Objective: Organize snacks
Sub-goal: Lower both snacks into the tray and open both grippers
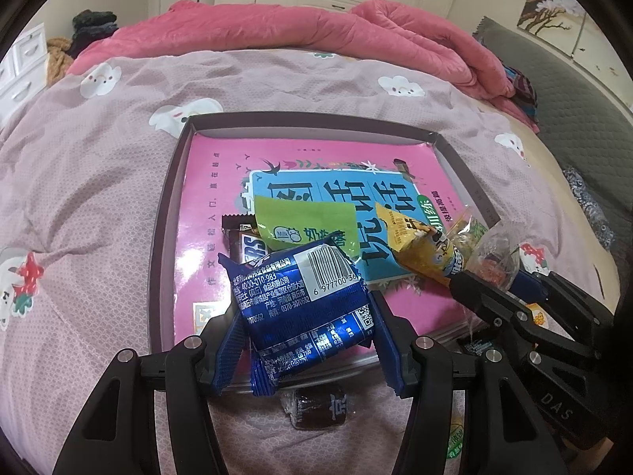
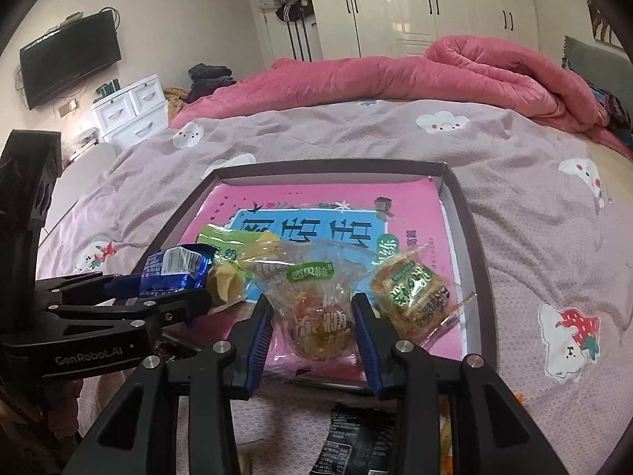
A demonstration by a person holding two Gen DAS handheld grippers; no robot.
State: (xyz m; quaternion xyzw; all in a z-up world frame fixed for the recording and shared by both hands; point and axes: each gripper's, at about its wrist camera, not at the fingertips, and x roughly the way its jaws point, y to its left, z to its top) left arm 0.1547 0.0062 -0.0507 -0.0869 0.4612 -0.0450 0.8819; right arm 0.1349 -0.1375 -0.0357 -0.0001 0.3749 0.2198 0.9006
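A shallow dark-rimmed box [image 1: 166, 198] [image 2: 470, 213] lined with a pink book lies on the bed. My left gripper [image 1: 304, 316] is shut on a blue snack packet [image 1: 304, 297] over the box's near edge; the packet also shows in the right wrist view [image 2: 174, 269]. My right gripper [image 2: 312, 316] is shut on a clear-wrapped candy [image 2: 316, 324] above the box's near part, and shows in the left wrist view [image 1: 490, 277]. In the box lie a green packet [image 1: 304, 225], a Snickers bar [image 1: 245, 241], a yellow packet [image 1: 411, 241] and a golden packet [image 2: 415, 293].
A dark wrapped sweet [image 1: 316, 411] lies on the cloud-print sheet [image 1: 99, 198] just before the box. A black packet [image 2: 356, 443] lies under my right gripper. A pink quilt [image 2: 435, 75] is heaped at the far side. White drawers [image 2: 130, 111] stand at the left.
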